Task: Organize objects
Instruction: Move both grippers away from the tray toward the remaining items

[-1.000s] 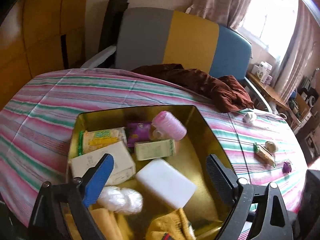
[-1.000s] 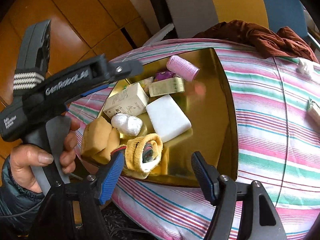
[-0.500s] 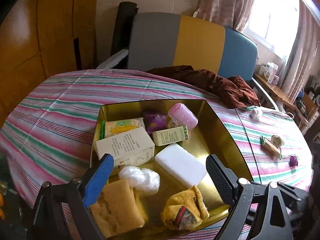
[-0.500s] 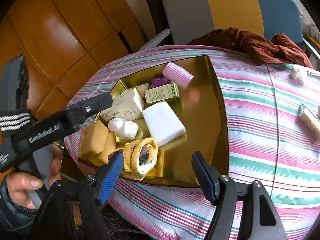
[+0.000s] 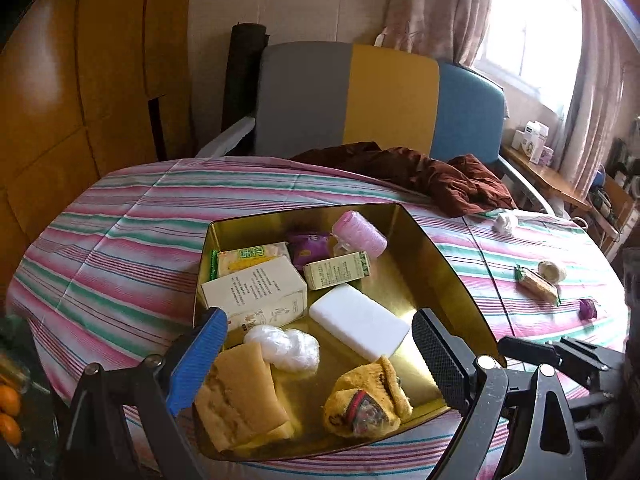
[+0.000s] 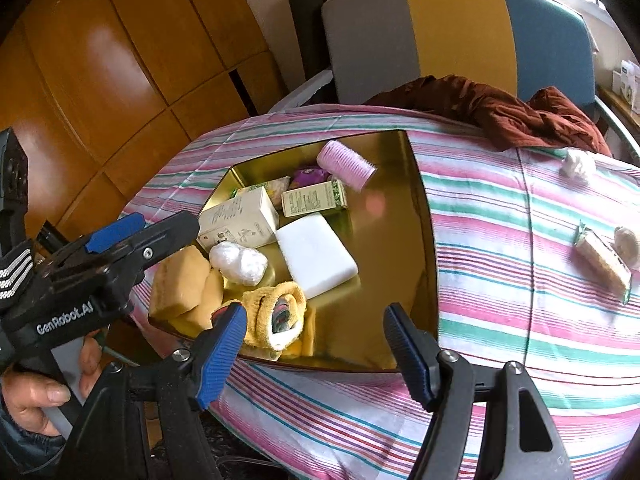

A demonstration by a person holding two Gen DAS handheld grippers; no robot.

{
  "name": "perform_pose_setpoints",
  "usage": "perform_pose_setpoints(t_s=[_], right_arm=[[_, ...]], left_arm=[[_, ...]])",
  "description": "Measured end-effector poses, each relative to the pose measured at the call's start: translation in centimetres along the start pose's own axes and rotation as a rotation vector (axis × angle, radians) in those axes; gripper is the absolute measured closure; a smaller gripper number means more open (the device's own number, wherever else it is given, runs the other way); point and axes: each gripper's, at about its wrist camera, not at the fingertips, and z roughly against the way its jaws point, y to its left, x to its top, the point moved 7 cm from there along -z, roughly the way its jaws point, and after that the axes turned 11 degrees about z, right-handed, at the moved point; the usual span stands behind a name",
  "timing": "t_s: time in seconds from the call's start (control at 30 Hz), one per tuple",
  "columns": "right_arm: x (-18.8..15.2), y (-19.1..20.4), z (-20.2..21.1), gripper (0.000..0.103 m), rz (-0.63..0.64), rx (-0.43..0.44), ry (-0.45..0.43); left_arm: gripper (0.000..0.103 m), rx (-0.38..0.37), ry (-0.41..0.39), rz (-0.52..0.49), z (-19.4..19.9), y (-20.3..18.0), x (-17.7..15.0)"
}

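Gold tray [image 5: 448, 276] on pink-green striped cloth [image 5: 120, 248], pink roller [image 5: 360, 232] inside

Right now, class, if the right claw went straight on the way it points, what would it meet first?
Probably the bare gold floor of the shiny metal tray, just right of the rolled yellow sock. The open right claw holds nothing; depth is uncertain.

Black plastic tongs [image 6: 314, 344] with ribbed blue pads, silver screws, white GenRobot.AI lettering, striped strap, dark puffy sleeve [image 6: 24, 450]
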Motion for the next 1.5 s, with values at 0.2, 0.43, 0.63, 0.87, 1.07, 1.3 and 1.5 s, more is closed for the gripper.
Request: perform_pose_setpoints(t_s=[0.2, 0.43, 0.63, 0.87, 1.07, 1.3, 1.5], right_arm=[[0.1, -0.9, 0.7, 0.031, -0.016, -0.026, -0.011], [-0.3, -3.2, 1.6, 0.031, -0.059, -0.068, -0.020], [-1.3, -6.9, 2.7, 0.031, -0.143, -0.121, -0.015], [-4.1, -13.1, 4.4, 0.031, -0.304, -0.205, 0.029], [-7.0, -19.8, 8.1, 0.031, -0.467, -0.306, 0.037], [-9.5, -26.7, 13.2, 0.031, -0.619, -0.423, 0.010], [-11.1, -31.8, 16.3, 0.031, -0.754, -0.484, -0.034]], left_arm=[[0.009, -0.009, -0.002, -0.022, 0.4, -0.7, -0.3], [0.009, -0.026, 0.000, -0.059, 0.8, -2.2, -0.7], [0.009, -0.047, 0.009, -0.110, 0.6, -4.1, -0.9], [0.009, -0.100, 0.028, -0.179, 0.0, -7.3, -1.1], [0.009, -0.152, 0.053, -0.236, -0.7, -10.6, -1.2], [0.009, -0.210, 0.090, -0.302, -1.6, -14.9, -1.5], [0.009, -0.248, 0.140, -0.334, -3.0, -18.6, -1.3]])
